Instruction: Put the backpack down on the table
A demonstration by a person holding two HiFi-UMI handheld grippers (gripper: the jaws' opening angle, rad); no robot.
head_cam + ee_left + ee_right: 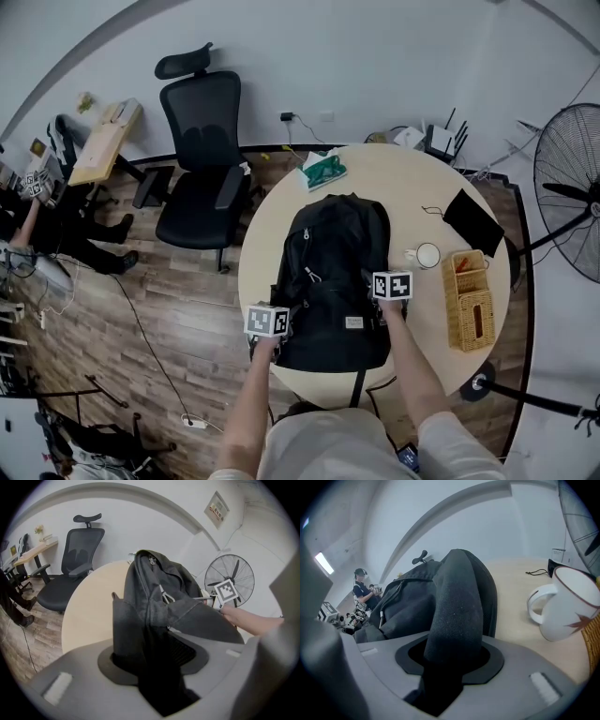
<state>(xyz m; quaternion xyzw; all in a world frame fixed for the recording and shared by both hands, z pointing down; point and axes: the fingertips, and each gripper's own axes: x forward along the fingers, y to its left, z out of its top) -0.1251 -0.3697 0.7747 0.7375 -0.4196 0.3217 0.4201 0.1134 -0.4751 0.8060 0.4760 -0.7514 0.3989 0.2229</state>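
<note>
1. The left gripper (278, 339), lower left of centre, slants downward on an outstretched forearm; its jaws are spread, with a backpack fold between them.
2. One backpack (333, 272) lies centred on one round table (375, 178), flanked by two grippers.
3. The right gripper (382, 311), right of centre, slants downward, its jaws spread around a padded strap (457, 606).

Your round, pale worktop (403, 187) sits on a wood-plank floor (141, 309), between a black office chair (202, 159) and a standing fan (567, 202), near white walls (375, 56).
</note>
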